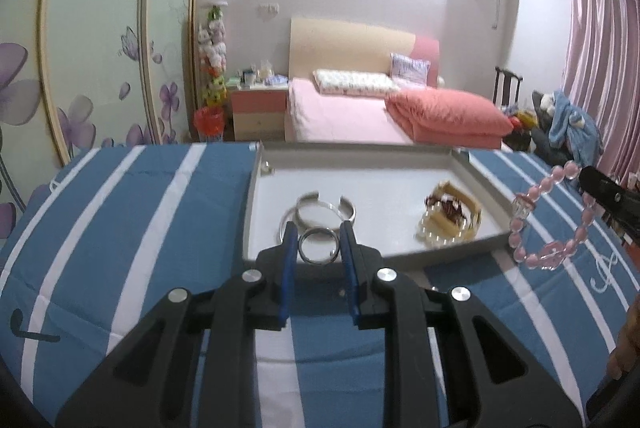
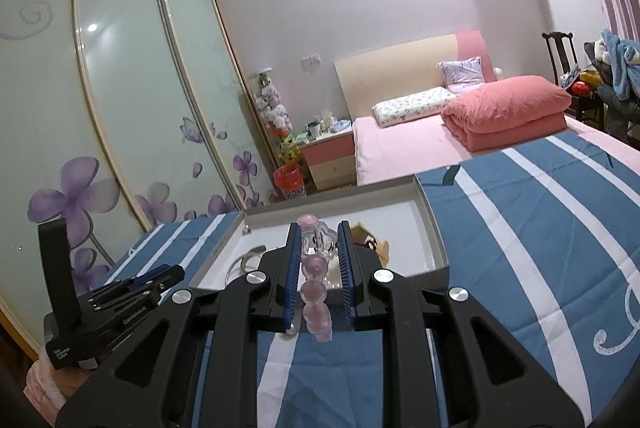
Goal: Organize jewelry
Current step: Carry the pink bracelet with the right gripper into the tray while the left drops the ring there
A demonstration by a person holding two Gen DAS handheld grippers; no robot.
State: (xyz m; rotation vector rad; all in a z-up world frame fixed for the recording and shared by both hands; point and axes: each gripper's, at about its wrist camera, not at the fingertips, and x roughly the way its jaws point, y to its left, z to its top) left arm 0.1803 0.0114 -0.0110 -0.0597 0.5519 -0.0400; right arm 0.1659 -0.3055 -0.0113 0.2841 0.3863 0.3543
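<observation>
Jaws of left gripper point(image 1: 318, 228) clamp ring point(image 1: 319, 245) before tray point(image 1: 400, 252).

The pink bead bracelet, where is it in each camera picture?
Left wrist view: the pink bead bracelet dangles at the right edge from the right hand-held gripper, beside the white tray.
Right wrist view: it hangs at bottom centre, between the blue fingers.
Shared landmark: the folded coral quilt.
</observation>
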